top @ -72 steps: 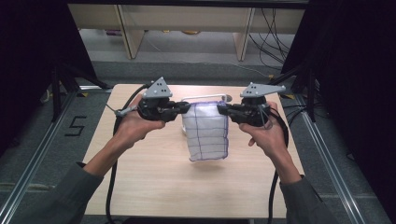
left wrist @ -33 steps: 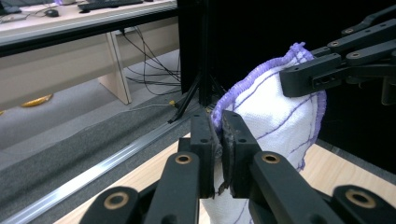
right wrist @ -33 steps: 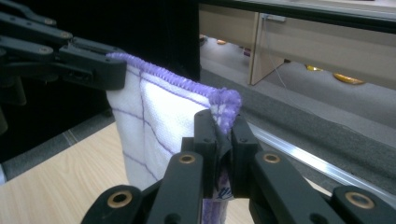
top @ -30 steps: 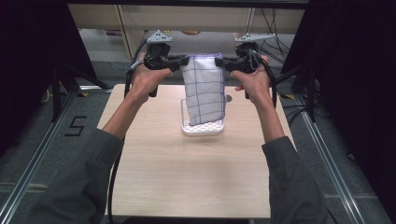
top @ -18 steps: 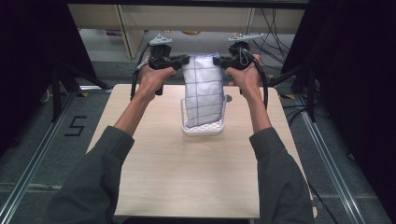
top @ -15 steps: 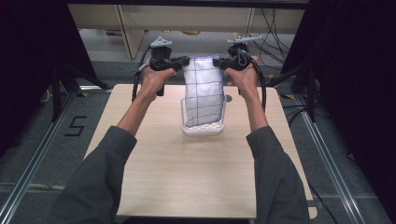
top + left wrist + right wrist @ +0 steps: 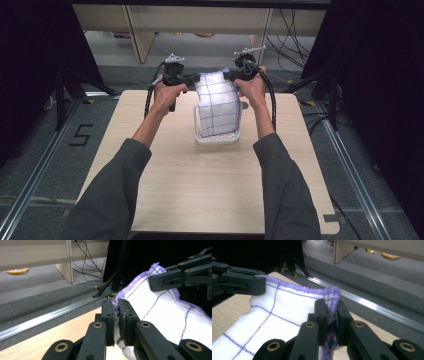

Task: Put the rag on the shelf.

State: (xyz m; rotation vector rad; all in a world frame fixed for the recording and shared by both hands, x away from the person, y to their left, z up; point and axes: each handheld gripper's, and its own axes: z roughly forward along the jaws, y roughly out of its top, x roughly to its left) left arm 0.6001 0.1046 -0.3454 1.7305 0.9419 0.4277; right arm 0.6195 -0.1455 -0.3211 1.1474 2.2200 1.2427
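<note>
The cloth (image 7: 217, 102) hangs above a basket (image 7: 217, 137), its top corners clamped by the left claw (image 7: 117, 305) and right claw (image 7: 331, 305).

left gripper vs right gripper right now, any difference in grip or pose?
The left gripper pinches the cloth at its left top corner; the right gripper pinches the right top corner. In the high view the left gripper sits slightly lower than the right gripper. Shared: both are shut on the purple-stitched hem, holding the cloth up over the white basket.
</note>
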